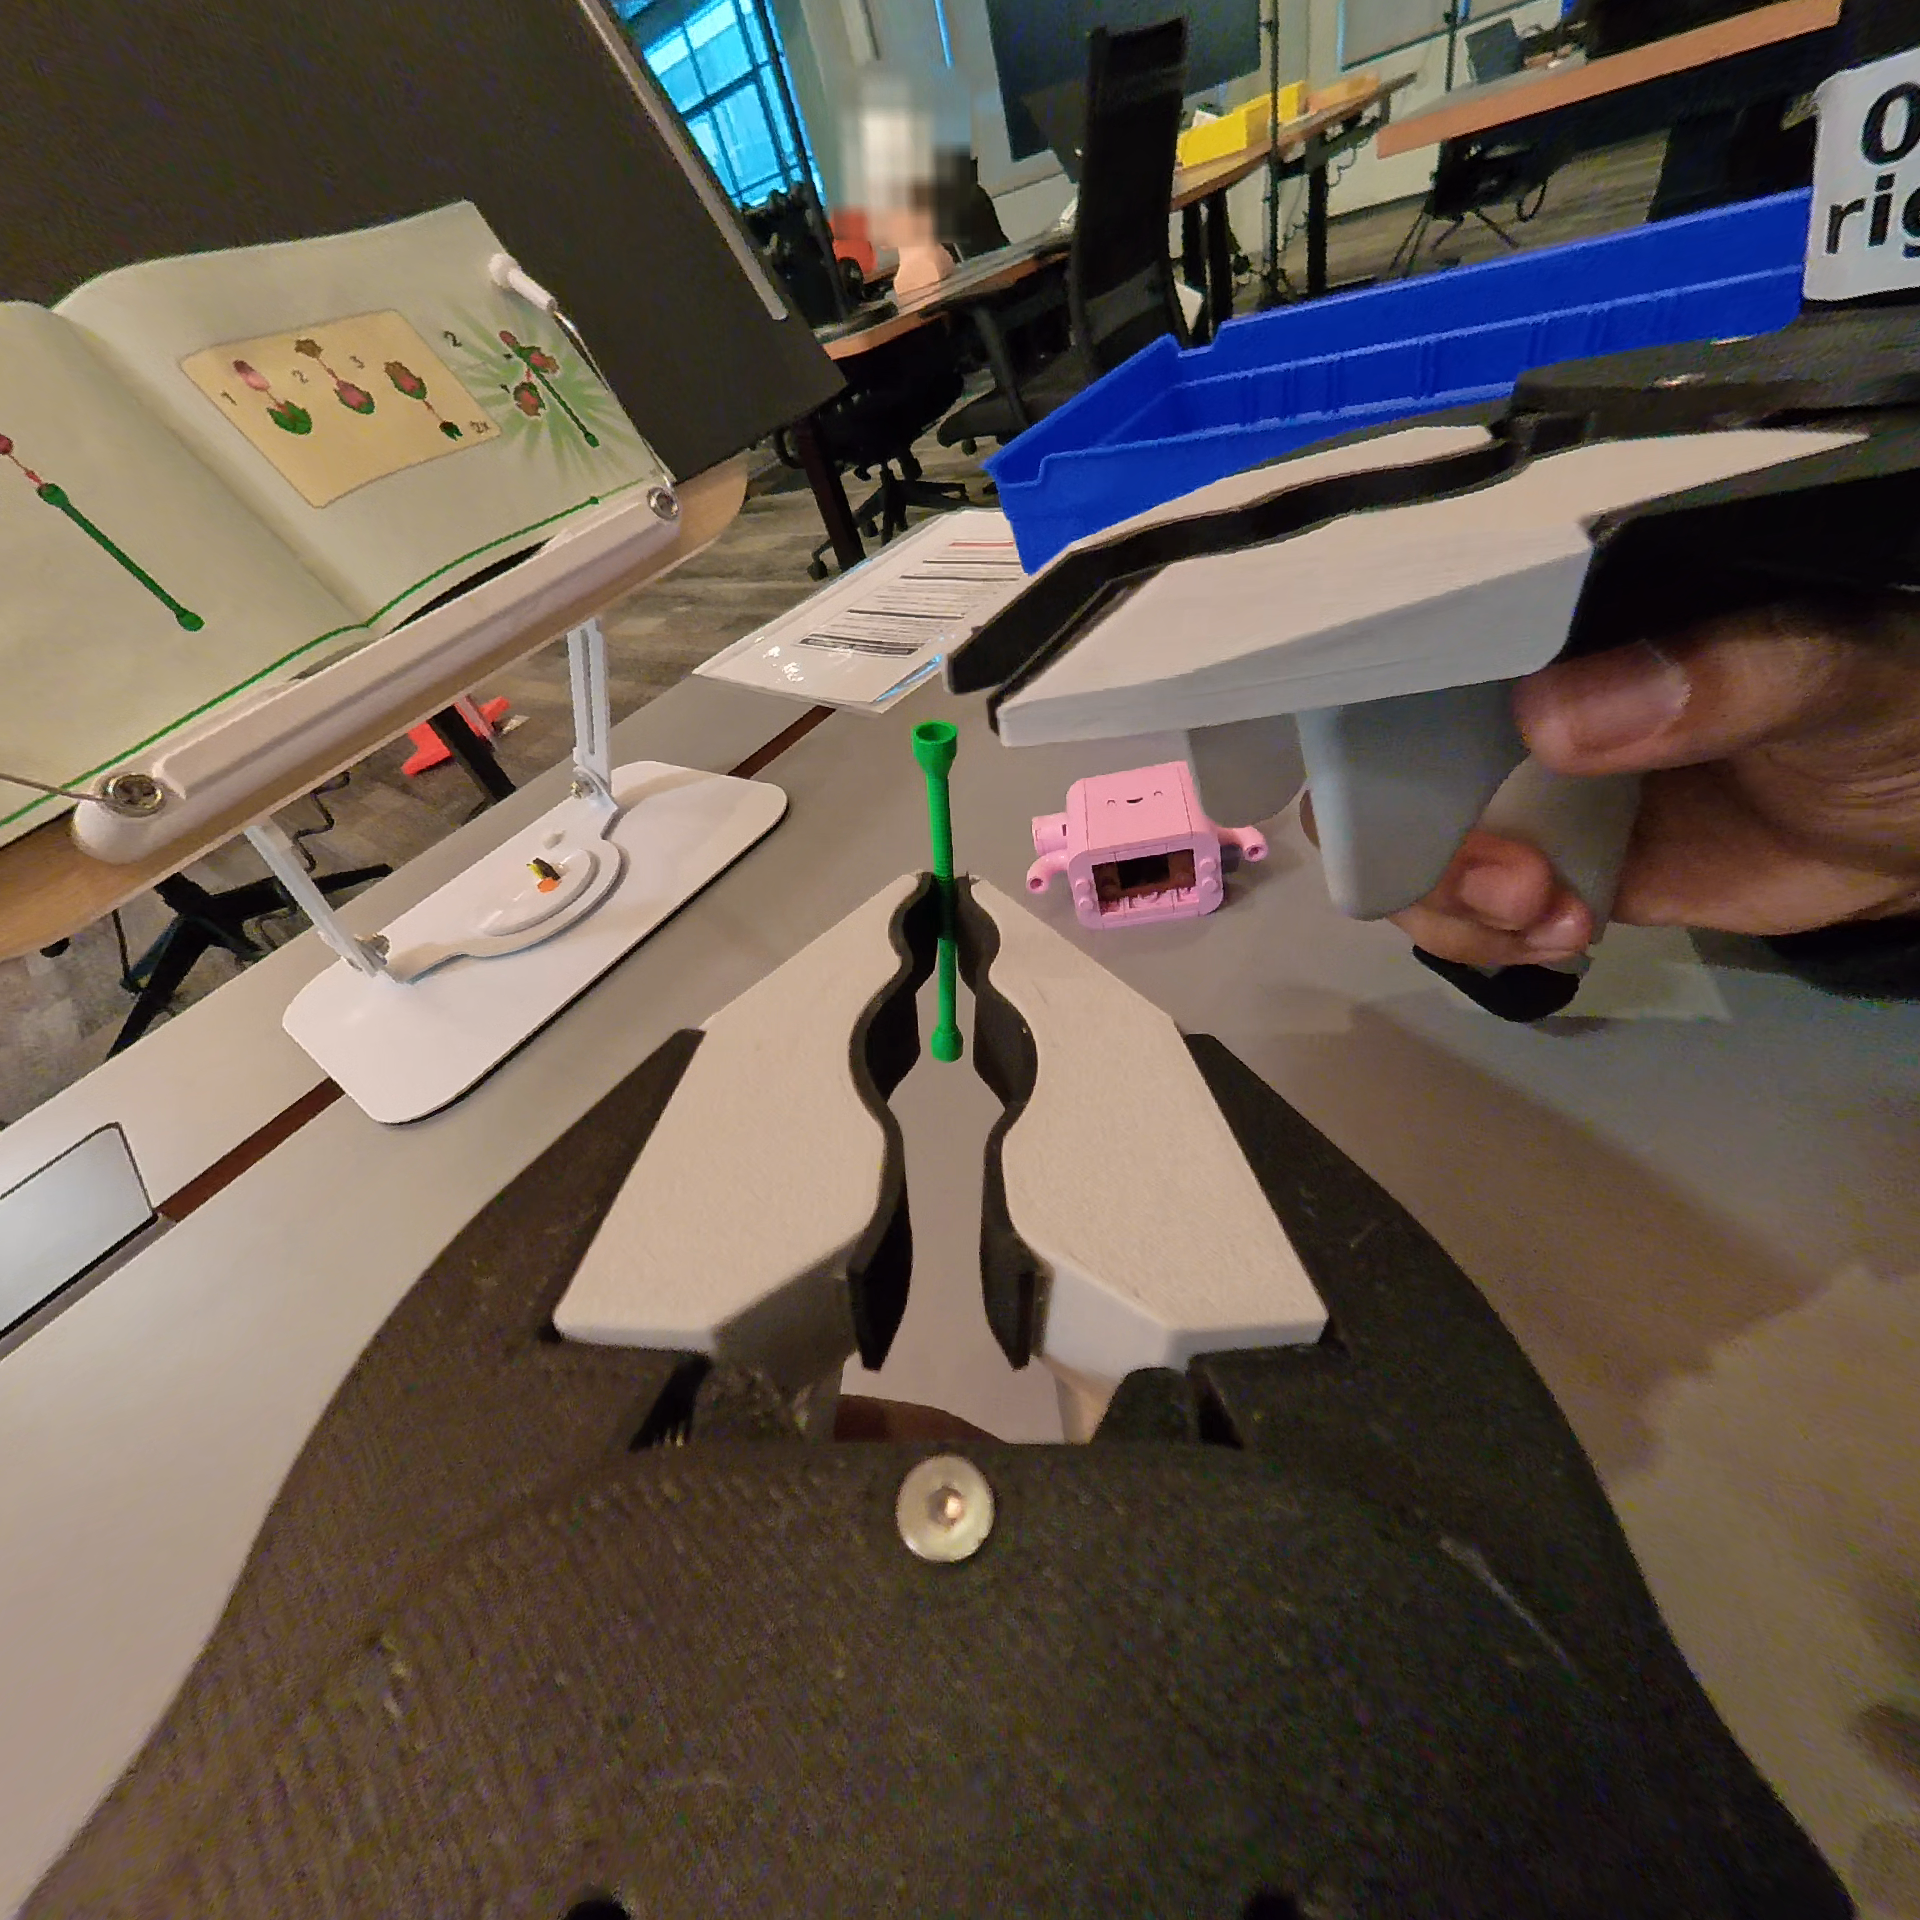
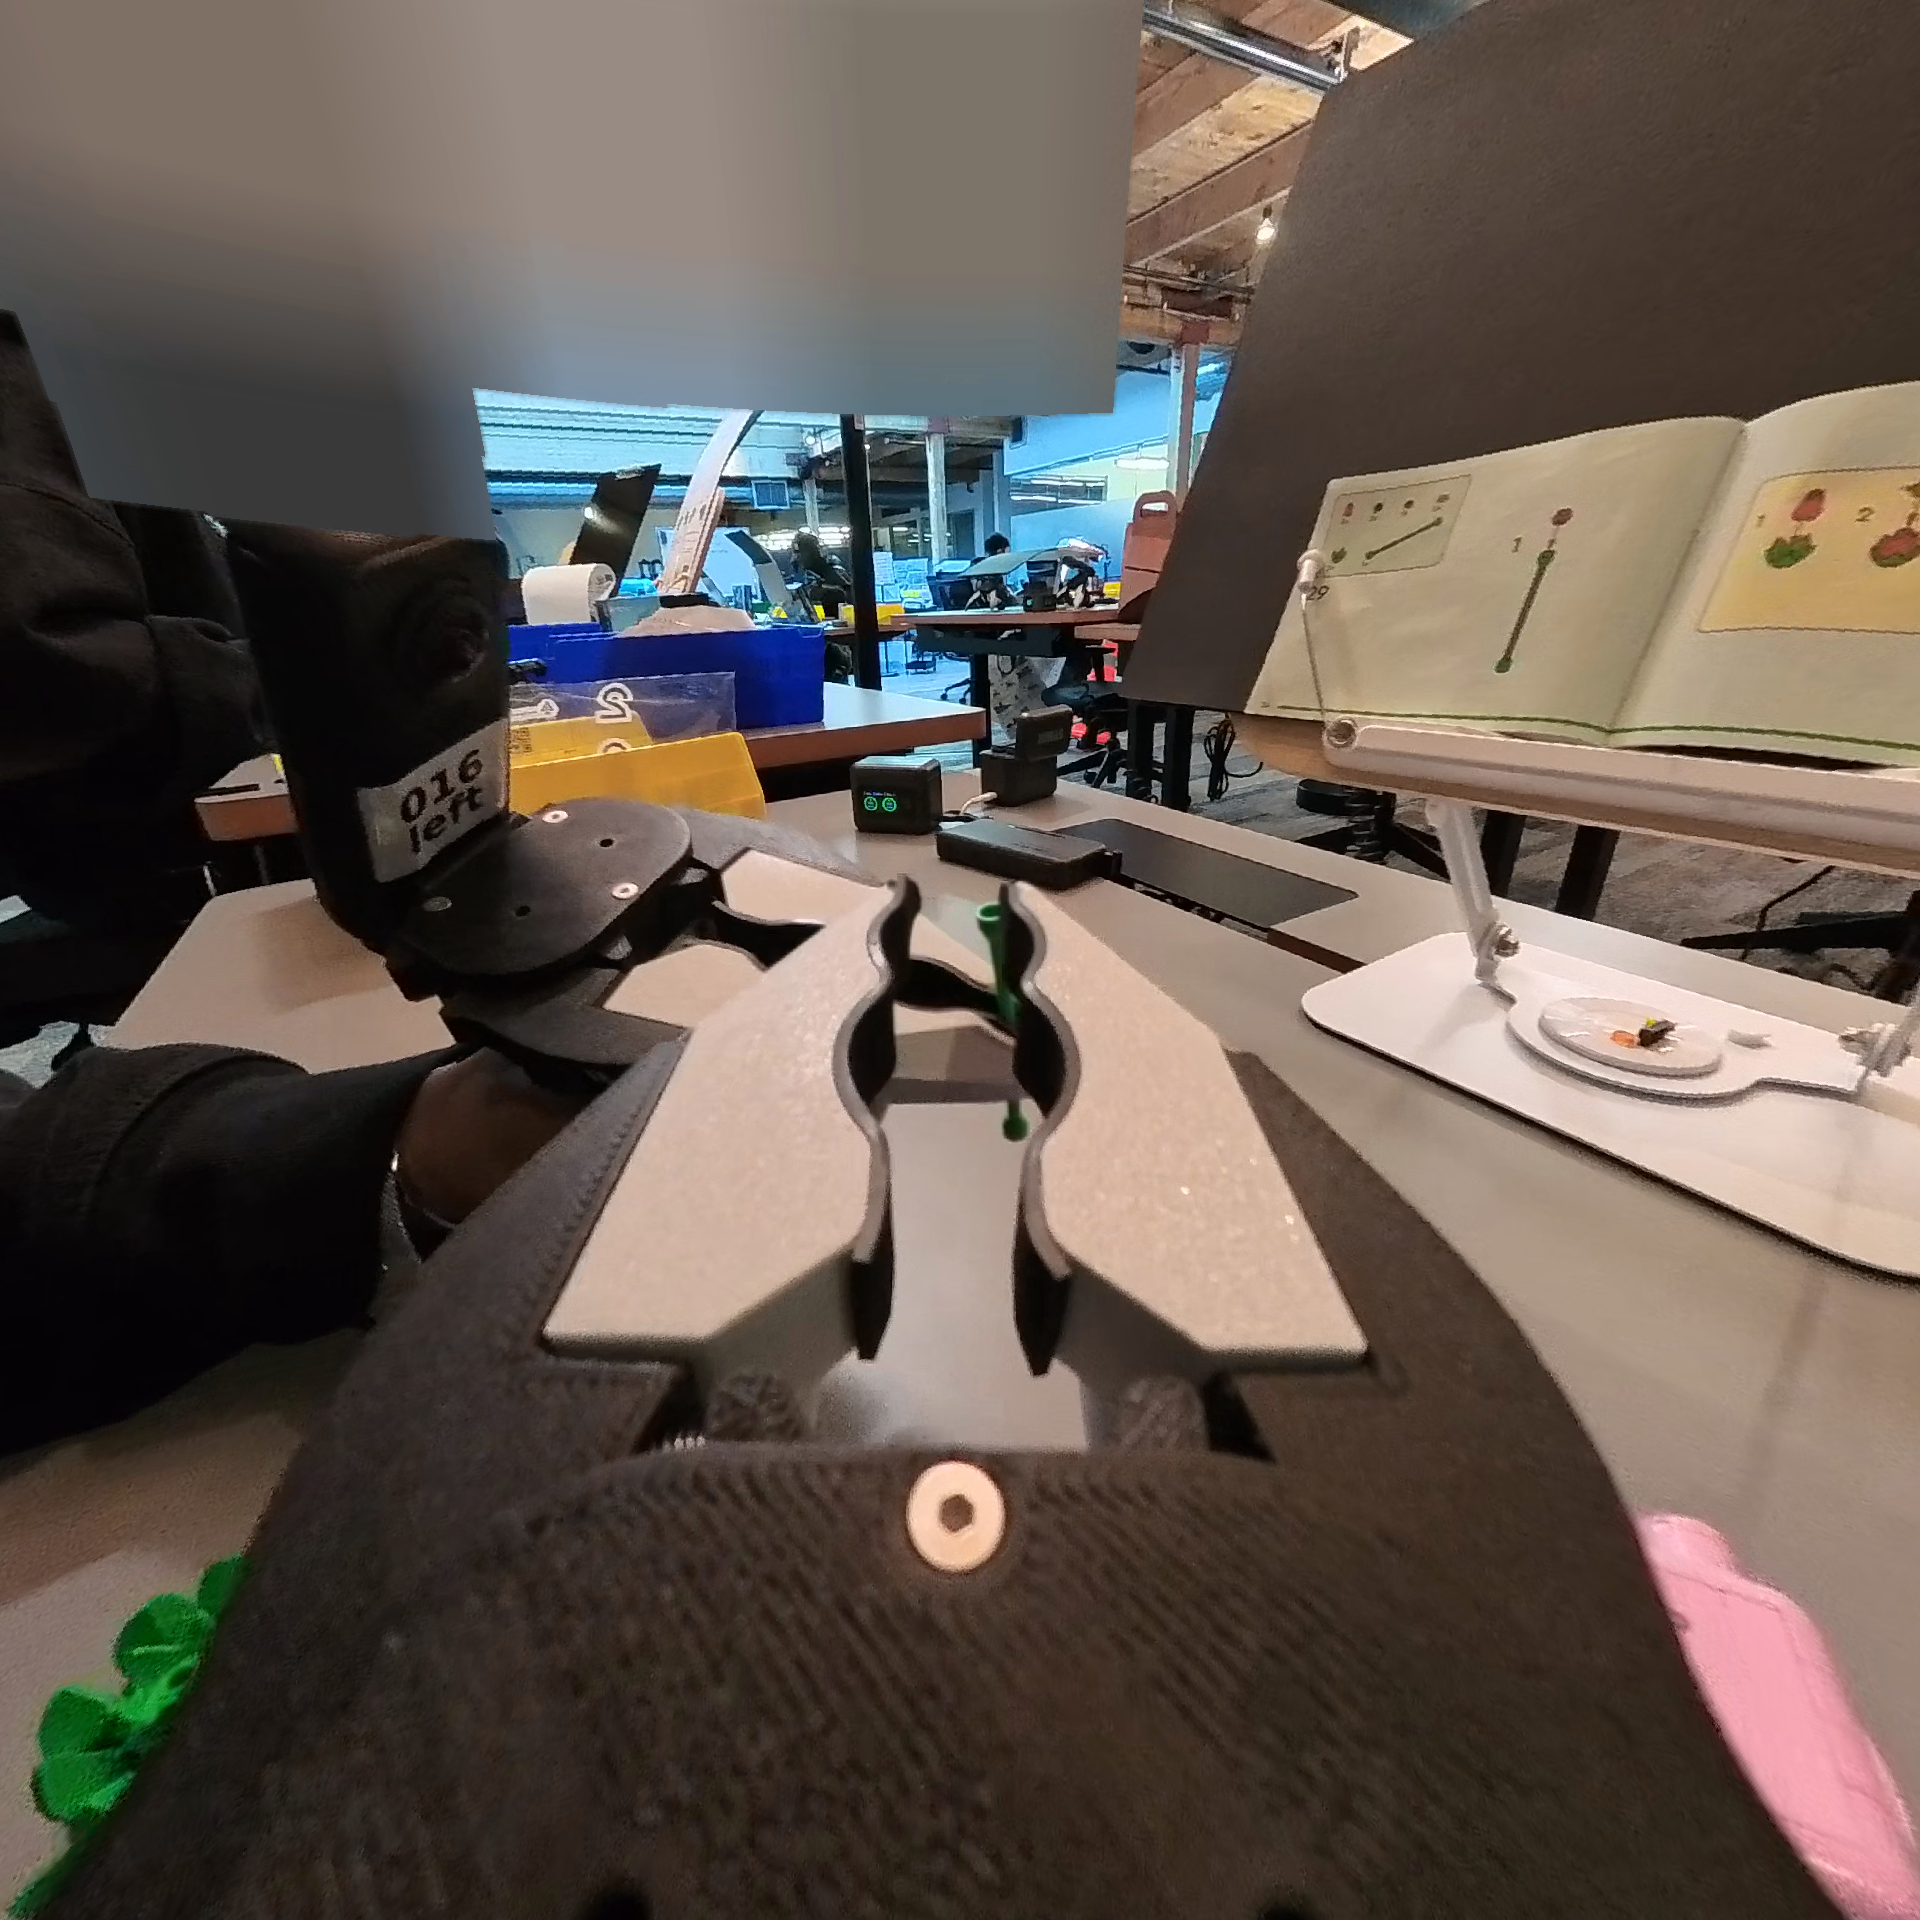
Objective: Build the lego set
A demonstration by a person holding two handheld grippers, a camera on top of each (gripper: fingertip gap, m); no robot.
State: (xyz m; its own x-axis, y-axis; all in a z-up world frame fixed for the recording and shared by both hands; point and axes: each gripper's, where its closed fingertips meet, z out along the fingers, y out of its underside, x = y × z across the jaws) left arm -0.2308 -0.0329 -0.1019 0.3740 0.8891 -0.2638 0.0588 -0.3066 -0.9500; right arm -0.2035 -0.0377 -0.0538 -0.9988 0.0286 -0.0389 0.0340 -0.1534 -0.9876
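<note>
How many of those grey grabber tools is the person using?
2. The left gripper pinches a green stem upright; the right gripper hovers beside it, holding nothing.

— What sits at the far right of the grey tabletop (image 1: 1403, 1164)?
— A long blue plastic bin (image 1: 1403, 343), and just beside its near end a printed sheet in a clear sleeve (image 1: 894, 613).
— And to the left?
— A white metal reading stand (image 1: 665, 831) on a flat base, with a dark matte board (image 1: 312, 125) leaning behind it.
— Anything farther off?
— A yellow plastic bin (image 2: 665, 774), a small black cube with a green-lit display (image 2: 896, 795), a flat black box (image 2: 1023, 852) near it, and a black office chair (image 1: 1127, 208).
</note>
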